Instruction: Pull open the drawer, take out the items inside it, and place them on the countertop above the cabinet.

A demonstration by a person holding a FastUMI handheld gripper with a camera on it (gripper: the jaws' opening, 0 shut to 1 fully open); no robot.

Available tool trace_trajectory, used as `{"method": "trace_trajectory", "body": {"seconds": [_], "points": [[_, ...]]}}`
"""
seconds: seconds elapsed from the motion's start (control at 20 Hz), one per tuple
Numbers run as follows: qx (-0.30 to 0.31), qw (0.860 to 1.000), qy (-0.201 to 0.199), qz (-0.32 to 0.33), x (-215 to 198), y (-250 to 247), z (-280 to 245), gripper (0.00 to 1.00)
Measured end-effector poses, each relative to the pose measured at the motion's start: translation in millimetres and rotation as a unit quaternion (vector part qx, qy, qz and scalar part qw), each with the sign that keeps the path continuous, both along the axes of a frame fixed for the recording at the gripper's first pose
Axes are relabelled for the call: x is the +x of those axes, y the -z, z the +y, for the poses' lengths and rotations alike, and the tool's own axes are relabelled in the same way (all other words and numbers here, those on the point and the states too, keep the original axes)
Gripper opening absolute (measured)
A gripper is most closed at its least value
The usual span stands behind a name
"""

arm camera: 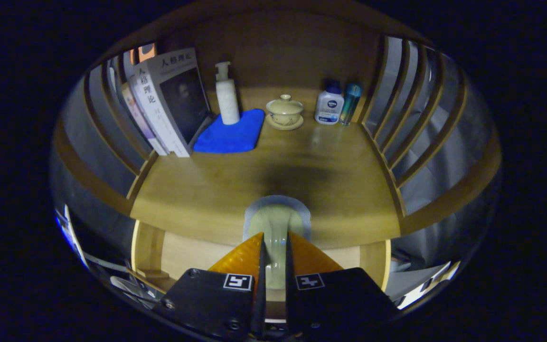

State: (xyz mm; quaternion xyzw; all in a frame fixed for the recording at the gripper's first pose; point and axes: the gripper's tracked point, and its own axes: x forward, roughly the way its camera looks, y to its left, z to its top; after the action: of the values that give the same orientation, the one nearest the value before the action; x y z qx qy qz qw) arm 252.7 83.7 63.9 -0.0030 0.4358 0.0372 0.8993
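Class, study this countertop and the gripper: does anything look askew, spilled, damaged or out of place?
Only mild oddities. The books lean against the left slats rather than standing upright, and the pump bottle stands on the blue cloth. No spills or damage show. The gripper is shut on a pale green item, held above the countertop's front edge.

1. This is a home-like corner staged around a wooden cabinet, with a warm wood surface (235, 190) fenced by slatted side rails (406, 123).
2. Upright books (169, 102) lean at the back left, as on a household shelf.
3. Toiletries point to domestic use: a white pump bottle (226, 97) on a folded blue cloth (233, 133), and a lotion bottle (329, 105) just beside a slim teal bottle (351, 102).
4. A lidded ceramic tea bowl on its saucer (284, 113) stands between them.
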Motion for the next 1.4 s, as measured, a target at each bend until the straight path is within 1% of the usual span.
{"method": "trace_trajectory", "body": {"seconds": [0.1, 0.2, 0.4, 0.5, 0.65, 0.75, 0.8, 0.9, 1.05, 1.25, 1.3, 1.4], "points": [[-0.006, 1.0, 0.005, 0.007, 19, 1, -3, 0.2], [0.005, 1.0, 0.019, 0.009, 36, 2, 2, 0.2], [0.011, 0.999, 0.026, 0.023, 57, 15, 3, 0.22], [0.013, 1.0, 0.012, 0.022, 60, 18, 6, 0.23], [0.008, 1.0, 0.01, 0.0, 69, 20, 4, 0.24], [-0.005, 1.0, -0.012, -0.021, 72, 20, 3, 0.25], [-0.011, 0.999, -0.016, -0.029, 70, 21, 3, 0.3], [-0.012, 0.999, -0.012, -0.038, 70, 21, 4, 0.38], [0.002, 0.999, -0.01, -0.051, 70, 20, 9, 0.51], [0.016, 0.998, -0.005, -0.064, 62, 14, 11, 0.54], [0.013, 0.997, -0.011, -0.072, 61, 12, 12, 0.55], [-0.013, 0.995, -0.014, -0.096, 58, 3, 4, 0.55]]}}
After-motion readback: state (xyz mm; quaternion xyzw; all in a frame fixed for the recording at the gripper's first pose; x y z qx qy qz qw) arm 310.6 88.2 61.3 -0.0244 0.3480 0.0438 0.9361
